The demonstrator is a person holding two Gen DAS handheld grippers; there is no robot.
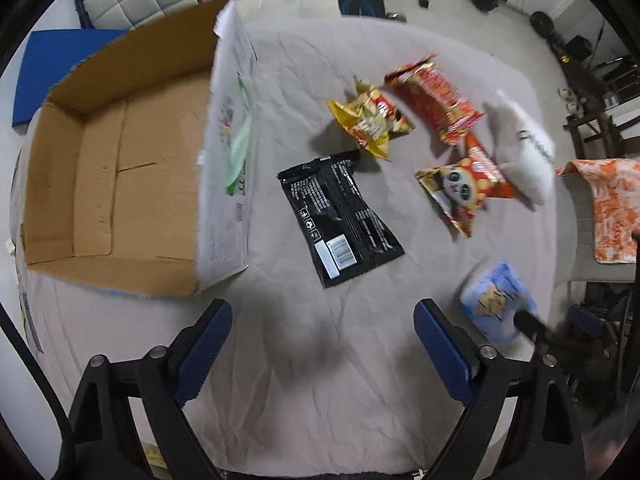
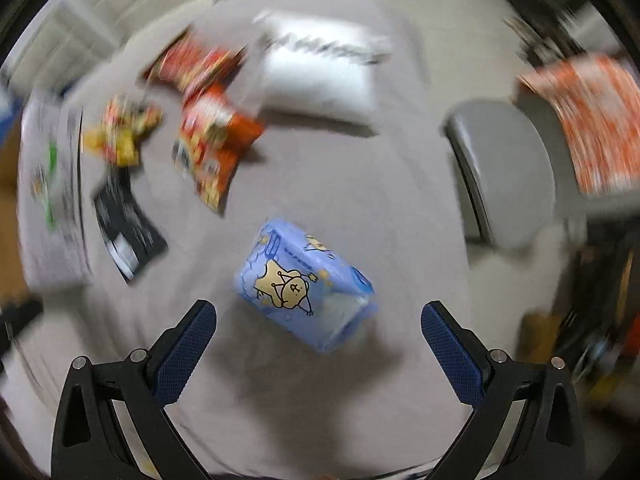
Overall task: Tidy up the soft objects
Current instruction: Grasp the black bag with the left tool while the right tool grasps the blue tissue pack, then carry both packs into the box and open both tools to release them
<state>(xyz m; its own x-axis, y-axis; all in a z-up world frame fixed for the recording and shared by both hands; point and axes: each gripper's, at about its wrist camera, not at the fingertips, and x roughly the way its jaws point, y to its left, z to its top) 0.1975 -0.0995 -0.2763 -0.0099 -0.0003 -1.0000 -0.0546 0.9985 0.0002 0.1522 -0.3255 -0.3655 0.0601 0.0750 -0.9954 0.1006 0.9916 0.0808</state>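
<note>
I am holding my right tongs (image 2: 319, 326) wide open and empty, just near of the blue packet (image 2: 305, 285) lying on the tabletop (image 2: 320, 400), its long axis running far-left to near-right; my left tongs (image 1: 323, 330), equally open, are farther away.

Left tool (image 1: 323, 322): jaws spread wide, blue-padded fingers (image 1: 206, 348) angled outward, nothing between them, held above the surface and pointing forward and down. Right tool (image 2: 319, 322): jaws likewise spread wide, blue pads (image 2: 452, 354) facing inward, nothing gripped; its dark tip (image 1: 528, 322) shows at the left view's lower right.
</note>
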